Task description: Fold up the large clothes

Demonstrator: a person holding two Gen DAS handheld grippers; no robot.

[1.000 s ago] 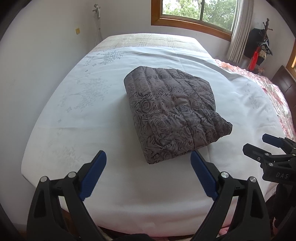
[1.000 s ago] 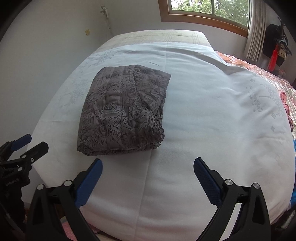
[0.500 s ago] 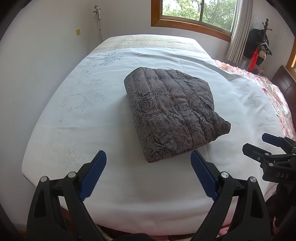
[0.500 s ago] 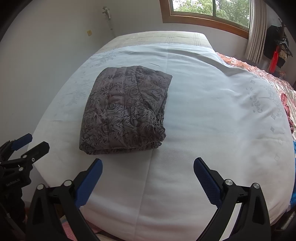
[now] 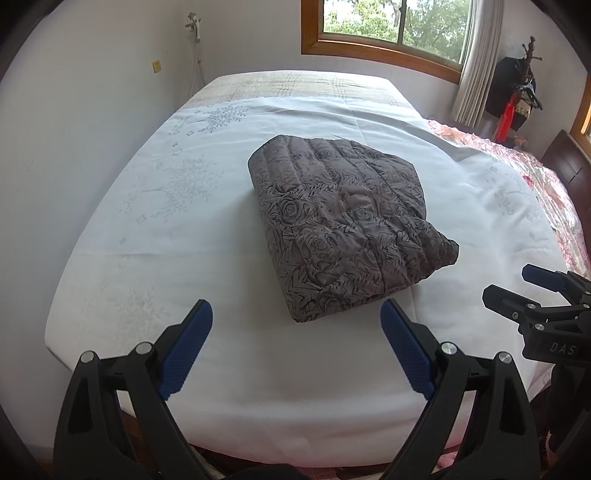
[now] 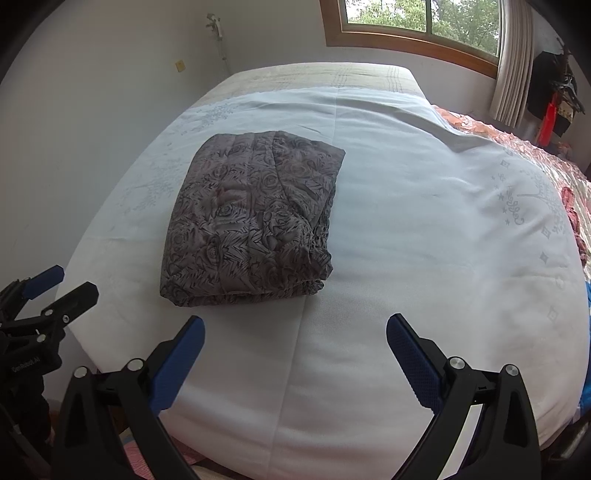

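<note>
- Both tongs stood spread wide and held nothing: the left tongs (image 5: 295, 325) hung above the near edge of the bed (image 5: 110, 258), and the right tongs (image 6: 295, 339) hovered over the same edge, further to the right.
- Each pair showed blue ribbed pads (image 5: 184, 350) on black arms.
- Folded into a thick, roughly rectangular bundle, the quilted garment (image 5: 340, 221) lay on the white bedspread (image 6: 443, 221), just beyond the left tongs and clear of them.
- From the right wrist view, the garment (image 6: 255, 218) sat to the left of centre, apart from the tongs there.
- Its fabric was grey-brown with a dark rose print.
- Far across the bed, a wood-framed window (image 5: 388, 29) showed trees, with a pale curtain (image 5: 480, 62) at its right side.
- A pink floral cover (image 6: 517, 147) lay at the right of the bedspread.
</note>
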